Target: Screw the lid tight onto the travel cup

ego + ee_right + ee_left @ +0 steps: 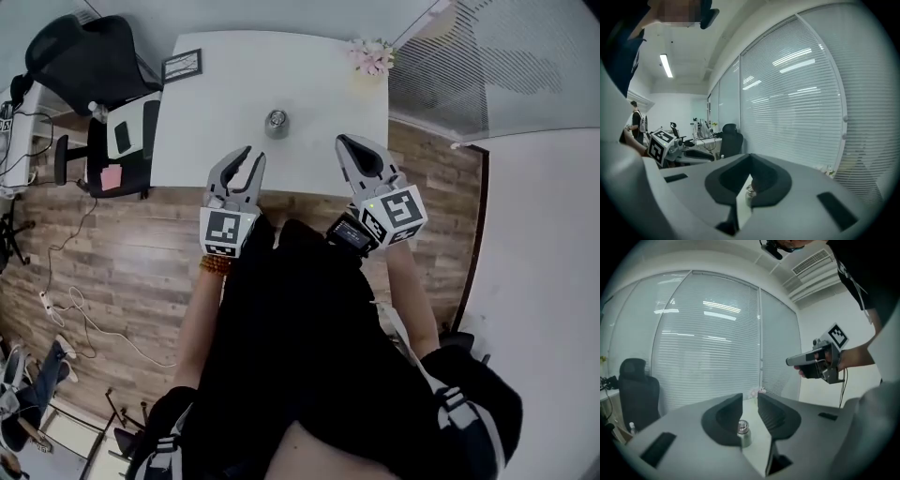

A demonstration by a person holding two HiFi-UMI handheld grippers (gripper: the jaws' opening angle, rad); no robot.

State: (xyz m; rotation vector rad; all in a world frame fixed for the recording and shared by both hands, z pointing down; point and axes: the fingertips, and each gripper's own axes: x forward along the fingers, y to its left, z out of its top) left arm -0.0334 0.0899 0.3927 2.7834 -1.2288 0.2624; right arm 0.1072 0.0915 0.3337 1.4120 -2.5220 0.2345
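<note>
Small steel travel cup [276,123] is seen upright mid white table [202,94], well apart from both grippers. Left gripper [251,153] jaws are held slightly parted and empty. Right gripper [343,142] jaws are pressed together and empty. The cup could be knocked over if reached with jaws this narrow.

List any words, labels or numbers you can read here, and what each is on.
None can be read in any view.
On the cup: no label shows.
In the frame on the table: too small to read.
On the left gripper and right gripper: square black-and-white markers only, no letters.
</note>
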